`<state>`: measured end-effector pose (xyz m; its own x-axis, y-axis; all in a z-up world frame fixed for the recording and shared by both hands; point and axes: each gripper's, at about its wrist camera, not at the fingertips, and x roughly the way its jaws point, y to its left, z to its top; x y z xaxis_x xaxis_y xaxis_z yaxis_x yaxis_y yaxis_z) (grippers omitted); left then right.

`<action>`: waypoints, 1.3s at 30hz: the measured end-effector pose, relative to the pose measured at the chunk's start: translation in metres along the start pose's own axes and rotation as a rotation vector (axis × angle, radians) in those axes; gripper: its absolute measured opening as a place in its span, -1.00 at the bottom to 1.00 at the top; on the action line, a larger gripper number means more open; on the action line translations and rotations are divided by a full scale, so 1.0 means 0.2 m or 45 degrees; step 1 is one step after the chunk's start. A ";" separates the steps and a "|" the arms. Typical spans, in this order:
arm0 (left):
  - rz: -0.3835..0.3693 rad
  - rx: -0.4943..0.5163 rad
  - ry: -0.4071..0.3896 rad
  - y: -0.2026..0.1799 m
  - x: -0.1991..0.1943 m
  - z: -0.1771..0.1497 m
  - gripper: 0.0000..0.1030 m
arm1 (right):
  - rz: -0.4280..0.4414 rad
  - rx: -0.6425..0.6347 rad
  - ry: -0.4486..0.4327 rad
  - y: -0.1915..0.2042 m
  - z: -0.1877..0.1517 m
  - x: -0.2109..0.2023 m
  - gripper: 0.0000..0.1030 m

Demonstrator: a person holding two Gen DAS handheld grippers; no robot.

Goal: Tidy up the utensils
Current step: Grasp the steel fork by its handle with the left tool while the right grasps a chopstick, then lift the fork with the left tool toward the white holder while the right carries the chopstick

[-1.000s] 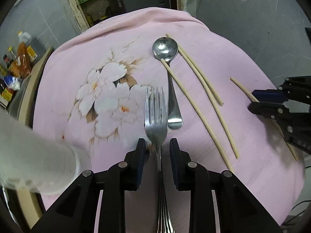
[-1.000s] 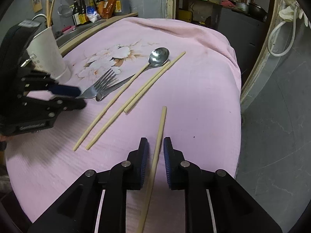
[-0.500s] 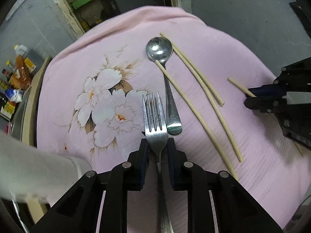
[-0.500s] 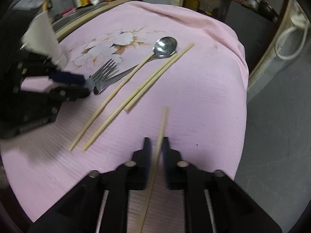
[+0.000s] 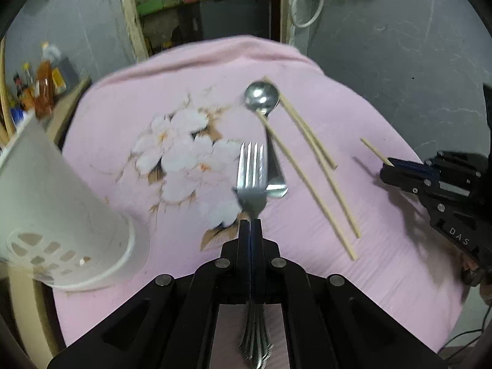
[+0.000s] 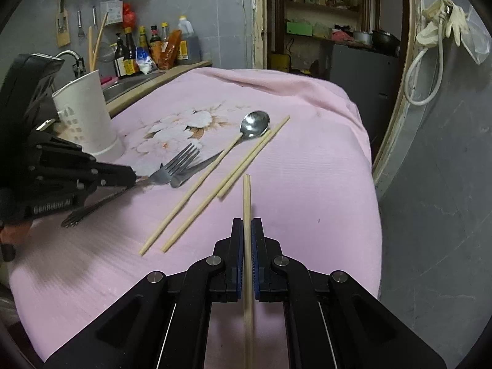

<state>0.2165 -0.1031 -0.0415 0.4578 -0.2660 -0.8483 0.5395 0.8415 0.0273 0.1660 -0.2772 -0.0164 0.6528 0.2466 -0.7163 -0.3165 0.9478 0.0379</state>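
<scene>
- While our left gripper (image 5: 251,226) clamps the neck of the silver metal fork (image 5: 250,170), its tines stick out over the pink flowered cloth (image 5: 123,117).
- Our right gripper (image 6: 247,224) is clenched on a pale wooden chopstick (image 6: 247,196), its tip raised off the cloth.
- We see the steel spoon (image 6: 253,124) and three more wooden chopsticks (image 6: 215,190) lying on the cloth between the grippers.
- We have the white perforated plastic utensil holder (image 6: 84,110) upright near the fork.
</scene>
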 end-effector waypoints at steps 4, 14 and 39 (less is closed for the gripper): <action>-0.010 0.013 0.038 0.01 0.01 0.02 -0.34 | 0.033 0.032 0.034 -0.01 -0.02 0.03 -0.94; 0.064 0.267 0.247 -0.11 0.14 0.11 -0.87 | 0.030 -0.036 0.125 -0.02 -0.01 0.07 -0.94; 0.261 -0.221 -0.881 -0.12 -0.57 -0.03 -0.96 | -0.468 -0.121 -0.924 0.28 0.04 -0.45 -0.95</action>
<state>0.1471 -0.0910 0.0506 0.9089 -0.2830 -0.3063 0.3023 0.9531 0.0165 0.0945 -0.2458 0.0558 0.9989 0.0239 -0.0414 -0.0315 0.9805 -0.1939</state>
